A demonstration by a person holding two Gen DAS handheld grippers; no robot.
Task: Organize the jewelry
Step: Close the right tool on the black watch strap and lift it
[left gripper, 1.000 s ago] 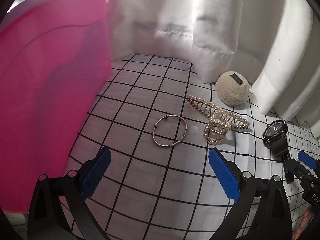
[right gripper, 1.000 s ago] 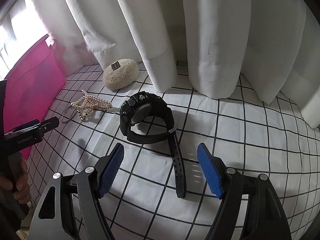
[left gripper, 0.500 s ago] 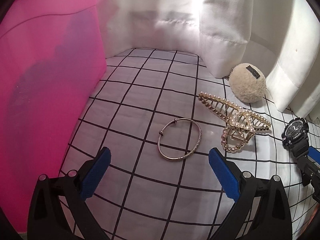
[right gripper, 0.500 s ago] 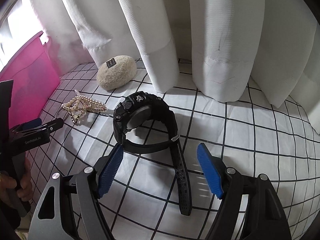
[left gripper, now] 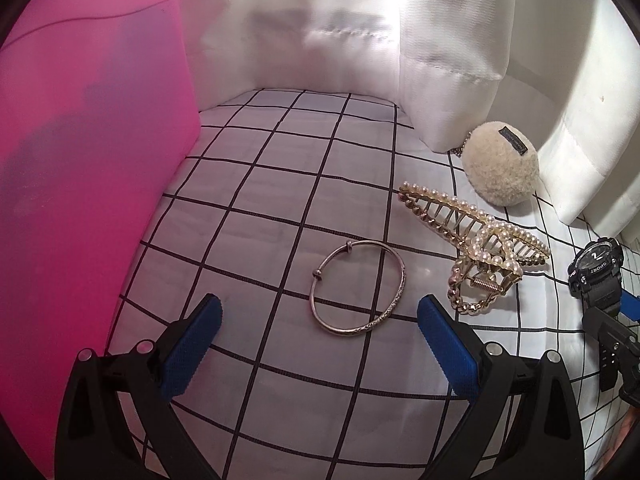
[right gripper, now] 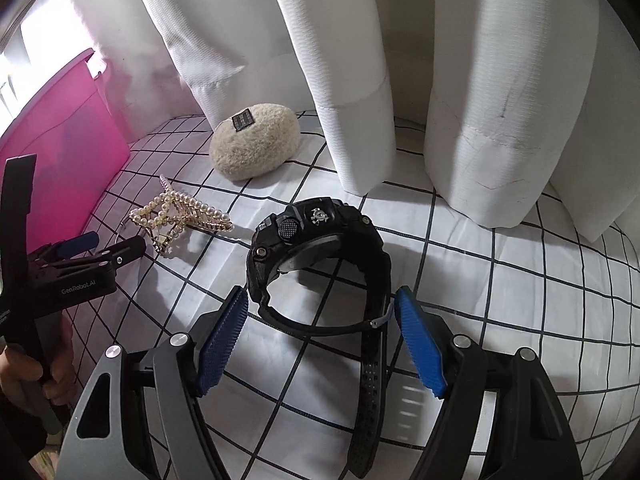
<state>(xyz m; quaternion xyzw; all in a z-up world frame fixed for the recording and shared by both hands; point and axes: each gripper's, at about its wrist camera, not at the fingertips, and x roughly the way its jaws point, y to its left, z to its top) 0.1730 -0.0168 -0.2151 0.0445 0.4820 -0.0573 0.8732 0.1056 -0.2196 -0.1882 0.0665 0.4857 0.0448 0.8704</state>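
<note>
On checked cloth: bracelet, watch lie loose.
Left hand-held gripper: released, framing bracelet for pickup.
Right hand-held gripper: released, straddling watch.

A white cloth with black grid lines carries a thin silver bangle; at its 2 o'clock a pearl-studded gold hair claw, a fluffy cream pouch, and at 3 o'clock a chunky black sports watch.

i see the bangle lying on the cloth, the bin to its left, the hair claw just to its right. the pouch sits farther back by the curtain; the watch lies far right.
</note>
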